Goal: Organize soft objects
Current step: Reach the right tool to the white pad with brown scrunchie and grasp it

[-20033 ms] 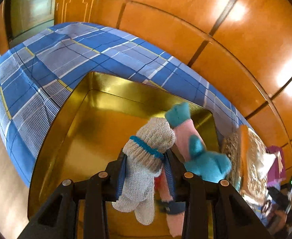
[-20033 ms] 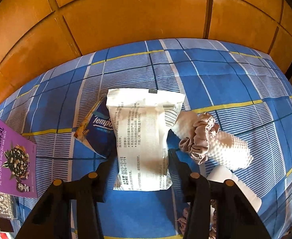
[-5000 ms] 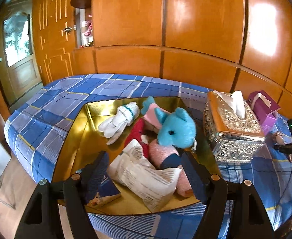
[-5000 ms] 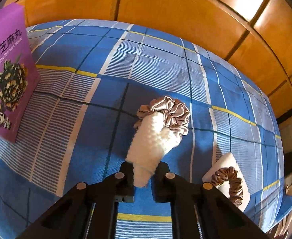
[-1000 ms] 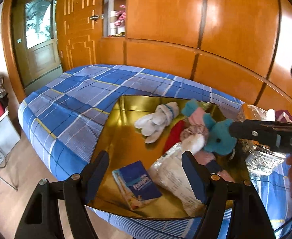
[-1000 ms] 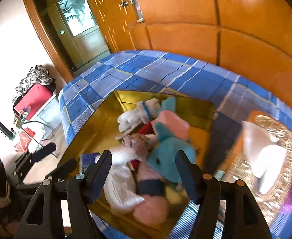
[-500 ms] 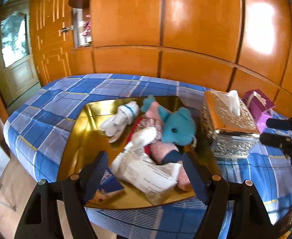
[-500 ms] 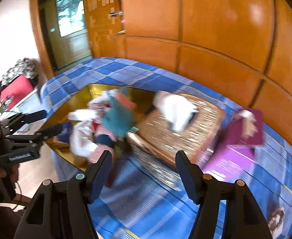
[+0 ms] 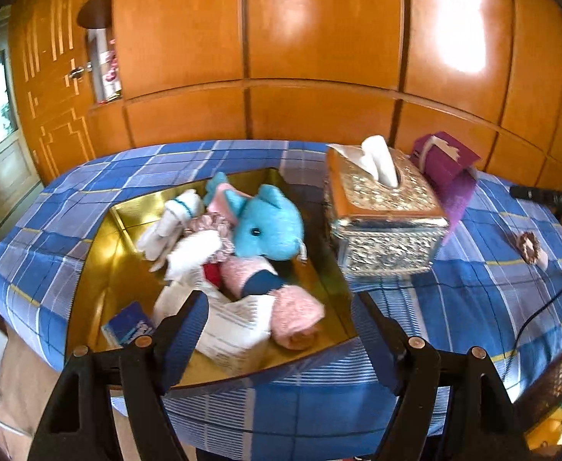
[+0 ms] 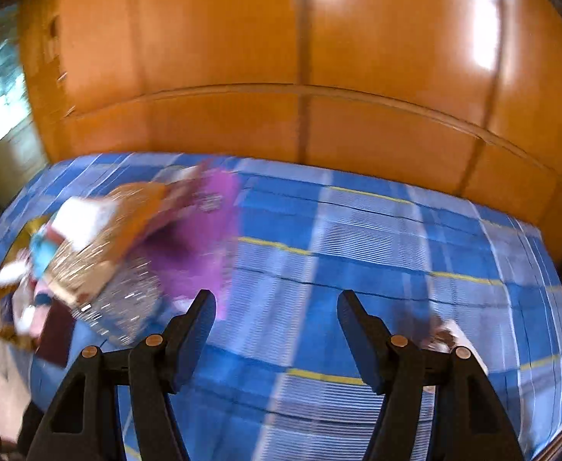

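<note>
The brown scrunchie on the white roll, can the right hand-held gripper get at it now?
Probably yes: the right hand-held gripper is open and empty, and the brown scrunchie lies uncovered on the checked cloth, nothing between.

cloth (image 9: 473, 299): blue plaid | tray (image 9: 100, 269): gold | plush (image 9: 269, 226): turquoise | box (image 10: 200, 246): blurred, seemingly purple

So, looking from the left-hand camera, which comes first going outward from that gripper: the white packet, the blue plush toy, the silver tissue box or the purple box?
From the left gripper, nearest first:
1. White packet, right in front of the fingers, at the gold tray's near edge.
2. Blue plush toy, mid-tray.
3. Silver tissue box, right of the tray.
4. Purple box, behind the tissue box, toward the wall.
</note>
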Demonstrator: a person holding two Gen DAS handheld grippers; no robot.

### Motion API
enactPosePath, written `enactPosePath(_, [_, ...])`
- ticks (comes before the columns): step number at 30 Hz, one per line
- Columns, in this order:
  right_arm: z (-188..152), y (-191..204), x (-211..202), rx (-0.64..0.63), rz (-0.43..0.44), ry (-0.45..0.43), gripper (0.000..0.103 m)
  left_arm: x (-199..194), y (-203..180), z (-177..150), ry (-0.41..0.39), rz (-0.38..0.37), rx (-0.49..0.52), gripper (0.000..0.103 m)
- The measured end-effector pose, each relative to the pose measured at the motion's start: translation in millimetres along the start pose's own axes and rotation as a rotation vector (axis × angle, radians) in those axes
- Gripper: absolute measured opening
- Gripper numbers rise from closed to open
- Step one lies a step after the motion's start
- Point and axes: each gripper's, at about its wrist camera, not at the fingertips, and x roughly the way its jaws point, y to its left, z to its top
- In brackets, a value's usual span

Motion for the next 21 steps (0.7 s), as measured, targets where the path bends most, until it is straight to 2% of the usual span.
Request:
enactPosePath(3, [2.1, -30.6, -0.8, 0.093, -0.042, -0.017, 0.067, 1.3, -11.4, 0.8, 0.007, -0.020, 0.034, 0.077])
enactPosePath(9, [3.8, -98.8, 1.8, 0.260, -0.191, -0.067, 0.067, 5.1, -41.1, 1.9, 0.025, -0.063, 0.118, 0.077])
enactPosePath(12, [-1.9, -135.5, 7.1, 0.350, -0.286, -0.086, 0.067, 6.8, -60.0, 3.2, 0.032, -0.090, 0.174, 0.077])
enactPosePath(15, [-11.8, -169.9, 13.5, 0.464, -0.338, -0.090, 0.067, 9.1, -75.9, 5.2, 0.037, -0.110, 0.216, 0.077])
enactPosePath(19, [-29.2, -206.0, 16.6, 0.675, -0.321, -0.036, 0.067, 13.5, -97.8, 5.9, 0.049, -0.138, 0.266, 0.077])
enactPosePath(21, [-40.0, -219.2, 22.7, 0.779, -0.278, 0.007, 0.067, 17.7, -106.6, 5.7, 0.061, -0.151, 0.283, 0.077])
